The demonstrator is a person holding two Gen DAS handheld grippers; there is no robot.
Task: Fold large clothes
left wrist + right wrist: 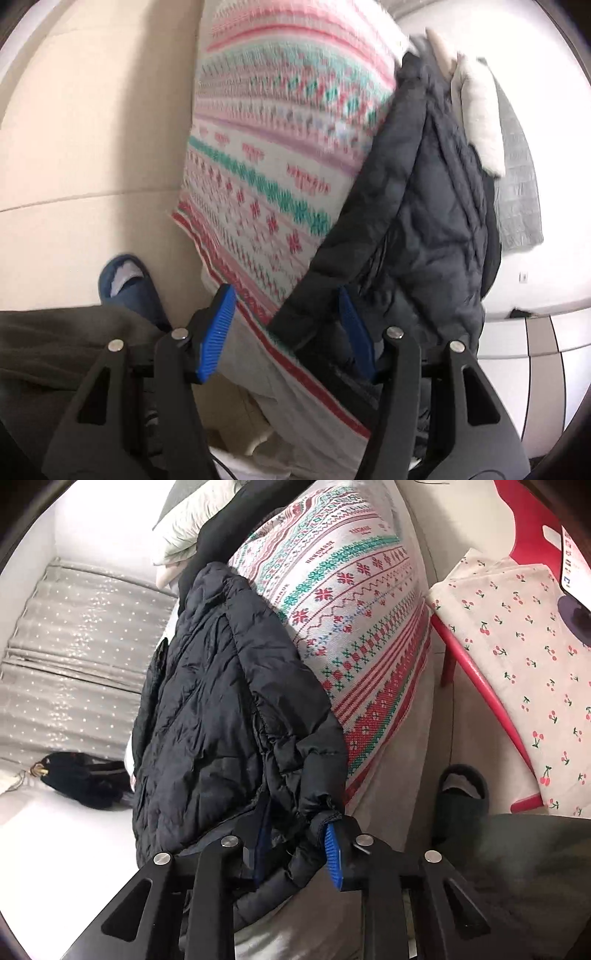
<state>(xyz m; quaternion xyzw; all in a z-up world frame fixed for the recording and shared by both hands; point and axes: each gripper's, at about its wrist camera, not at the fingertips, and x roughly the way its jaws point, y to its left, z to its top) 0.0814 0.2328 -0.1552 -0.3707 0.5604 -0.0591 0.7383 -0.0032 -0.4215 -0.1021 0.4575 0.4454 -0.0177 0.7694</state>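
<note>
Both grippers low over jacket [207, 701]

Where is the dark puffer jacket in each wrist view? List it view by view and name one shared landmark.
Left wrist: dark puffer jacket hangs right of centre, its lower edge between the left tool pads.
Right wrist: the jacket fills the centre, its hem between the right tool pads.
Shared landmark: the patterned bedcover beside it.

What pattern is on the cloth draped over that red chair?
Small red cherries on a pale cloth, seen best in the right wrist view.
</note>
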